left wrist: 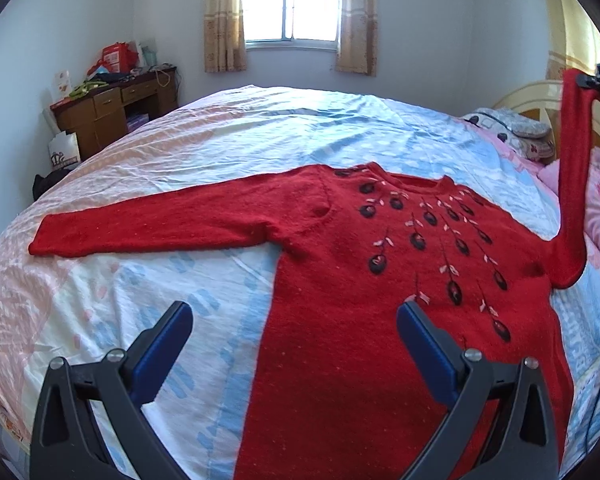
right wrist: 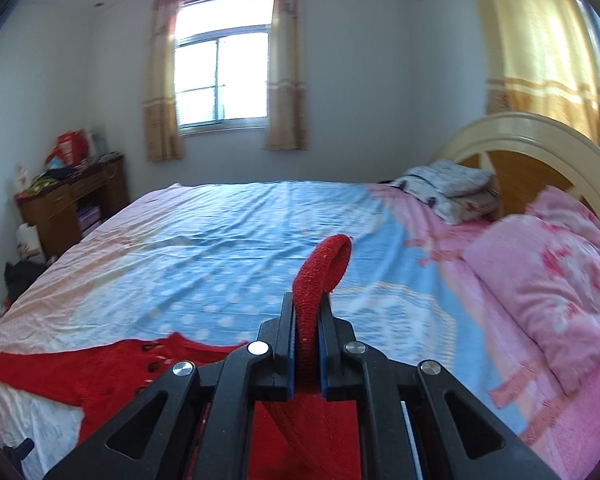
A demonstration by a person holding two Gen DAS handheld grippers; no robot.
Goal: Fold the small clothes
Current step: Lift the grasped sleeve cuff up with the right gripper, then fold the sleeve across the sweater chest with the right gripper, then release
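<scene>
**A:** Where does the fold stand?

**B:** At the first step, I'd say. The sweater lies front up on the bed, body flat, collar toward the far side. One sleeve is stretched out flat to the side. The other sleeve is lifted off the bed, standing nearly upright from the shoulder.

**A:** Who has it?

**B:** The right gripper. Its jaws are clenched on the cuff, and a loop of the knit pokes out past the tips. In the left view you can see that gripper at the top of the raised sleeve, at the frame's edge.

**A:** And the left gripper?

**B:** The left gripper hangs over the lower body of the sweater with jaws spread wide, grasping nothing. One finger is over the sheet, the other over the red knit.

**A:** So what next?

**B:** My guess: carry the raised sleeve across the chest and lay it flat, then release. It needs an arc inward, low enough that the sleeve doesn't twist or drag the shoulder along. The left could pin the body near the armpit while that happens. After that, the flat sleeve gets the same treatment.

**A:** Any snag?

**B:** Knit is limp and stretchy; pulled too hard, the whole sweater may slide on the sheet.
</scene>
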